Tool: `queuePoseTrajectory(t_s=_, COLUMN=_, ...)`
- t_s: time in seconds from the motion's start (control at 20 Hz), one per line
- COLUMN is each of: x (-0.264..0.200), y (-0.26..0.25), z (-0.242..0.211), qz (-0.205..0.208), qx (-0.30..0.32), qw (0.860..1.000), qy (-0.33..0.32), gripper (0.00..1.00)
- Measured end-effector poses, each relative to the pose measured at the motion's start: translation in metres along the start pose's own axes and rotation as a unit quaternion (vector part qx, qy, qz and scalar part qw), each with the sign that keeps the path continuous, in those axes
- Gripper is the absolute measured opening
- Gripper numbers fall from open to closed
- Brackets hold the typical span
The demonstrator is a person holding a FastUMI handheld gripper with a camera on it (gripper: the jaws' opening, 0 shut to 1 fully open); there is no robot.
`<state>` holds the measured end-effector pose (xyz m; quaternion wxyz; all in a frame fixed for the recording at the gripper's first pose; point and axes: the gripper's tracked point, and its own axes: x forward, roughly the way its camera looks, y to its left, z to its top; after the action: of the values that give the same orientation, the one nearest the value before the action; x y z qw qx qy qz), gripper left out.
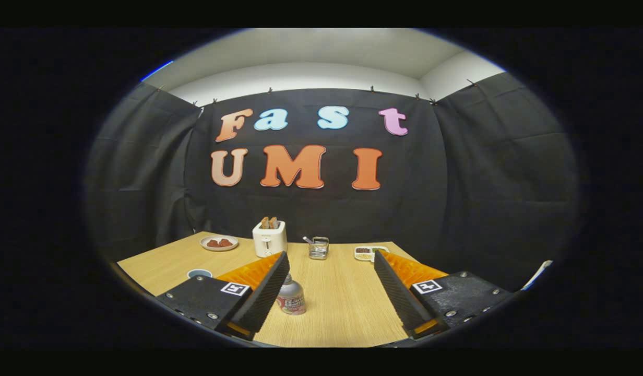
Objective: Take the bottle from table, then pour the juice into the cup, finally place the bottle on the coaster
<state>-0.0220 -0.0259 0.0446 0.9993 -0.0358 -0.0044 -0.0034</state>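
The claw [332, 292] hangs above the worktop [347, 308] with its two fingers spread wide and nothing between the pads, so the step in hand reads as the very first one: reaching for the bottle [291, 297]. That bottle stands upright on the wood, just beside the inner face of the left finger [264, 295] and well apart from the right finger [400, 297] (it sits off-centre in the gap, nearer one side than a clean grasp would want). Nothing is gripped yet. Beyond the fingers, toward the booth wall, stand a white toaster [269, 238] with slices poking out of its slots, a small plate [219, 243] with something reddish on it, a glass cup [318, 248] holding what looks like a utensil, and a divided dish [370, 253] of snacks. A round dark-rimmed disc [199, 273] lies on the wood beyond the left finger's mount; it is probably the coaster, though it is too small to be sure. The next move likely calls for shifting the claw leftward to centre the bottle, easing lower around its body, then closing both fingers evenly so it does not tip.
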Motion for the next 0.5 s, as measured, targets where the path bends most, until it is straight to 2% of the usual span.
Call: queuePoseTrajectory(t_s=0.5, x=0.041, y=0.059, z=-0.057, qz=0.039, qx=0.025, qw=0.999, qy=0.029, gripper=0.97)
